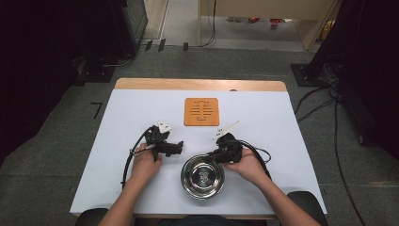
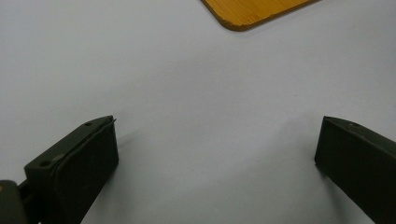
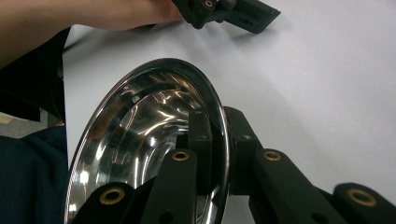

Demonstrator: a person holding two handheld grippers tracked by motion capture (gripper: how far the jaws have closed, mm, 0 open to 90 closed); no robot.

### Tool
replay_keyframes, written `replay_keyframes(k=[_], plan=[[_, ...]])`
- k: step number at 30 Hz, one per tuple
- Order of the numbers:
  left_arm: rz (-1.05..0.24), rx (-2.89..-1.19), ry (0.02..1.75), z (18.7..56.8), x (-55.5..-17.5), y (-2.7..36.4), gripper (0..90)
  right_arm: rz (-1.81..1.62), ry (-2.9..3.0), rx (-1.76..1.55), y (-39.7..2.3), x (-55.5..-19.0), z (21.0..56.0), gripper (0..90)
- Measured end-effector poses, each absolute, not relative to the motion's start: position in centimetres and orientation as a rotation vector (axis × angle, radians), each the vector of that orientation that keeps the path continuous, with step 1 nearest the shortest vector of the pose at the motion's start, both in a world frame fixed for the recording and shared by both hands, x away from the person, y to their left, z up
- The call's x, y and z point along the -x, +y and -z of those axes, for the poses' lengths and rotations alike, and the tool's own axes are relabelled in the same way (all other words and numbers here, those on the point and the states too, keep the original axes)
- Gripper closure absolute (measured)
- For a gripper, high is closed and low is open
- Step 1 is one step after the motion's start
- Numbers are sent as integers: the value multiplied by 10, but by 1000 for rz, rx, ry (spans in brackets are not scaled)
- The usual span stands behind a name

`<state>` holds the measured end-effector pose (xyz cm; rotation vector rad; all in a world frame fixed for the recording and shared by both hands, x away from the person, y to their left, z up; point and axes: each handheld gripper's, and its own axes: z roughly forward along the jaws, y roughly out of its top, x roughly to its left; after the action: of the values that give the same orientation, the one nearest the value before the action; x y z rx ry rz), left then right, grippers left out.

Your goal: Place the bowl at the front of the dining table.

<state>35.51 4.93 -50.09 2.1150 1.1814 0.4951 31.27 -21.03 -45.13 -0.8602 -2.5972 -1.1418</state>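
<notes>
On the white bench [image 1: 263, 122], near the front edge, sits a polished steel bowl [image 1: 203, 176], mirror-bright inside, no legible markings. Right hand-held gripper [image 1: 217, 153] is clamped on its rim, one jaw inside, one outside. Left hand-held gripper [image 1: 177, 147] gapes wide, empty, near the orange slotted trivet [image 1: 201, 111].

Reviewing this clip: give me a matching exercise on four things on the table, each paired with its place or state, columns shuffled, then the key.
1. shiny round steel bowl
2. square orange wooden trivet
3. left gripper
4. right gripper

a. jaws wide apart above bare white table
b. lies flat at the far middle
c. clamped on a rim
d. near edge, rim pinched

Pairs: 1-d, 2-b, 3-a, 4-c
</notes>
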Motion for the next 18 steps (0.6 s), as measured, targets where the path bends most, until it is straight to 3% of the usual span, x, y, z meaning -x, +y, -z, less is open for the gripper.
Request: replay_keyframes(k=[18], plan=[[-495,-2113,1182,501,-355,49,0,1137,-2543,956,-216,-318,450,837]])
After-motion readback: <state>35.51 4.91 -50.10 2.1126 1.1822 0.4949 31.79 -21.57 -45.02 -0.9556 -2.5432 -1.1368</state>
